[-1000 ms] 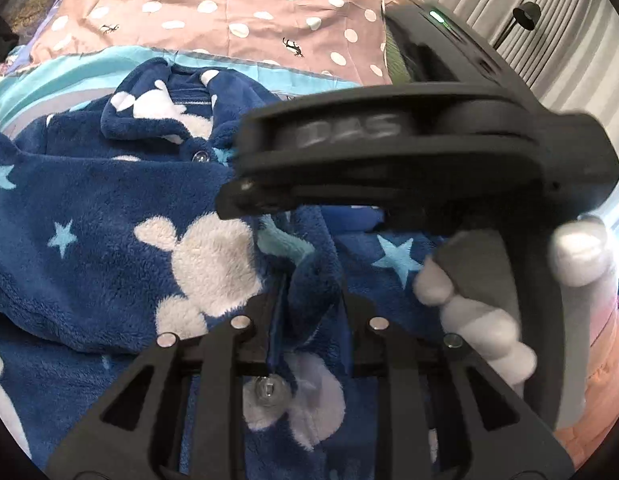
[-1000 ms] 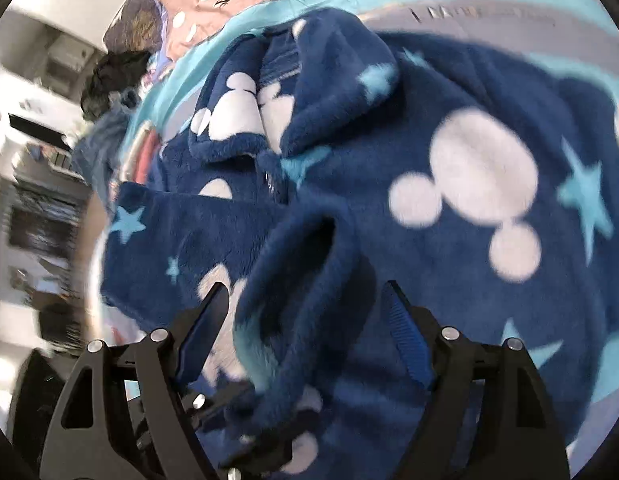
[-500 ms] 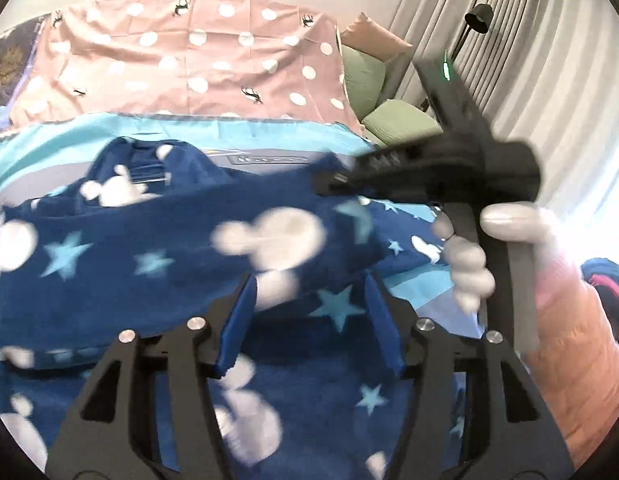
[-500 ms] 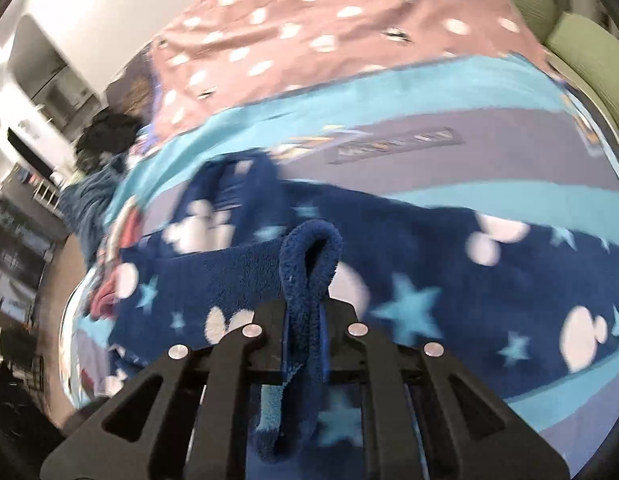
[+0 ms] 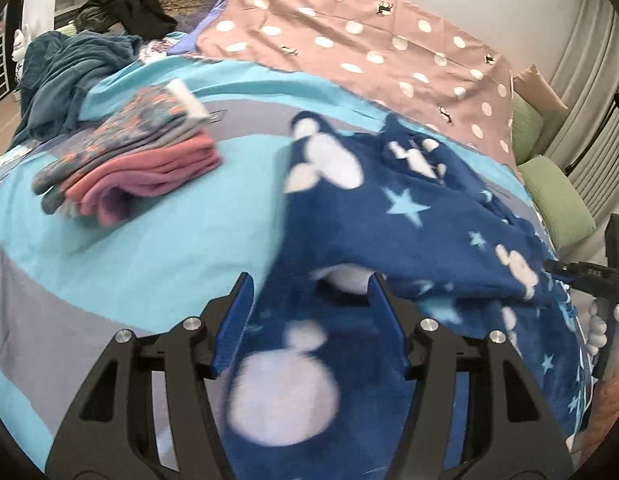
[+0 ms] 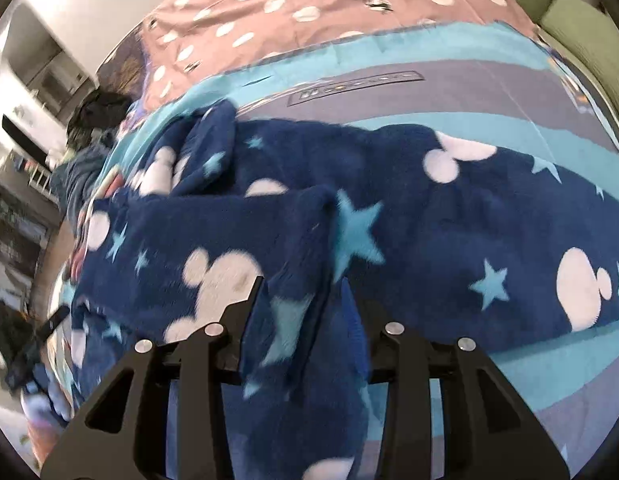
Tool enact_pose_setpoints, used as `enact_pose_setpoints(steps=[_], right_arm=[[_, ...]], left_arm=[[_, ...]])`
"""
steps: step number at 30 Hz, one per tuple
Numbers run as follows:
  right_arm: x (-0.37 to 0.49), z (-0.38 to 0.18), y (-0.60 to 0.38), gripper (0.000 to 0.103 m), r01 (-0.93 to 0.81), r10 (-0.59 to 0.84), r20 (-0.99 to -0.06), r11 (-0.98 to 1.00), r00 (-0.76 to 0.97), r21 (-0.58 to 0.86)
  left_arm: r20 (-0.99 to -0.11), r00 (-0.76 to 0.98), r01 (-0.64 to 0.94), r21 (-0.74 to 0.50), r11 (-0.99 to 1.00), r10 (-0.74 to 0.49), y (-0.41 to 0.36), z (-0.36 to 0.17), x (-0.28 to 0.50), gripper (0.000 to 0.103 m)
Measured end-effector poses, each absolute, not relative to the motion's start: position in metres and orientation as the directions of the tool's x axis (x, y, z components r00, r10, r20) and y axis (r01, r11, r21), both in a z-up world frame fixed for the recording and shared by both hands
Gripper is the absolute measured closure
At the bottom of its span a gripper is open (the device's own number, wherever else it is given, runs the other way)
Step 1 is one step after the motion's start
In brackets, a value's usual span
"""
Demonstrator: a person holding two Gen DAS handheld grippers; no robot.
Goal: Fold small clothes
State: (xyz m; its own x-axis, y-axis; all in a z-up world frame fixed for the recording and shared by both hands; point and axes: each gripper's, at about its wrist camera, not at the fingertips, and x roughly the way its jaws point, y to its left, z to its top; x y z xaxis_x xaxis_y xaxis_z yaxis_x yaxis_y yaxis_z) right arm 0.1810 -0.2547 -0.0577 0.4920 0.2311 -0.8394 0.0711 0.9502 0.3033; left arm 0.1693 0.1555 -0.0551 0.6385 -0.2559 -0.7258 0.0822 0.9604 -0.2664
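A dark blue fleece garment (image 5: 409, 216) with white mouse heads and pale stars lies spread on the striped bed cover (image 5: 149, 248). My left gripper (image 5: 311, 312) hovers over its left edge, open, its blue pads clear of the fleece below. In the right wrist view the same garment (image 6: 449, 232) fills the middle. My right gripper (image 6: 301, 308) has a thick fold of fleece (image 6: 293, 320) between its jaws, which are opening and no longer pinch it. A hand (image 5: 601, 320) on the right gripper's handle shows at the left view's right edge.
A folded stack of pink and patterned clothes (image 5: 141, 160) sits left of the garment. Behind it lie a grey-blue heap (image 5: 69, 68) and black clothing (image 5: 129, 8). A pink dotted sheet (image 5: 369, 32) covers the far side, with green pillows (image 5: 557, 200) at the right.
My left gripper opened, let go of the fleece and swung left, bringing the folded stack into view. My right gripper shut on a fold, carried it across, and its jaws have now spread.
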Motion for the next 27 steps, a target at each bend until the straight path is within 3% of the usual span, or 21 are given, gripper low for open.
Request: enact_pose_setpoints(steps=[4, 12, 16, 22, 27], right_arm=[[0.183, -0.042, -0.230, 0.064, 0.034, 0.156, -0.833, 0.978, 0.530, 0.205], [0.234, -0.016, -0.095, 0.064, -0.251, 0.308, -0.831, 0.945, 0.464, 0.210], [0.265, -0.031, -0.010, 0.064, -0.368, 0.413, -0.846, 0.885, 0.337, 0.285], [0.311, -0.071, 0.087, 0.064, -0.422, 0.407, -0.890, 0.857, 0.206, 0.295], [0.342, -0.101, 0.124, 0.062, -0.396, 0.425, -0.878, 0.861, 0.220, 0.317]], left_arm=[[-0.743, 0.625, 0.090, -0.234, 0.968, -0.237, 0.164, -0.066, 0.170, 0.041], [-0.765, 0.609, 0.054, -0.225, 0.973, -0.211, 0.153, -0.079, 0.185, 0.041], [-0.778, 0.591, 0.020, -0.252, 0.968, -0.215, 0.159, -0.085, 0.192, 0.041], [-0.750, 0.612, -0.056, -0.359, 0.932, -0.252, 0.183, -0.100, 0.189, 0.039], [-0.710, 0.665, -0.147, -0.431, 0.890, -0.234, 0.201, -0.106, 0.178, 0.042]])
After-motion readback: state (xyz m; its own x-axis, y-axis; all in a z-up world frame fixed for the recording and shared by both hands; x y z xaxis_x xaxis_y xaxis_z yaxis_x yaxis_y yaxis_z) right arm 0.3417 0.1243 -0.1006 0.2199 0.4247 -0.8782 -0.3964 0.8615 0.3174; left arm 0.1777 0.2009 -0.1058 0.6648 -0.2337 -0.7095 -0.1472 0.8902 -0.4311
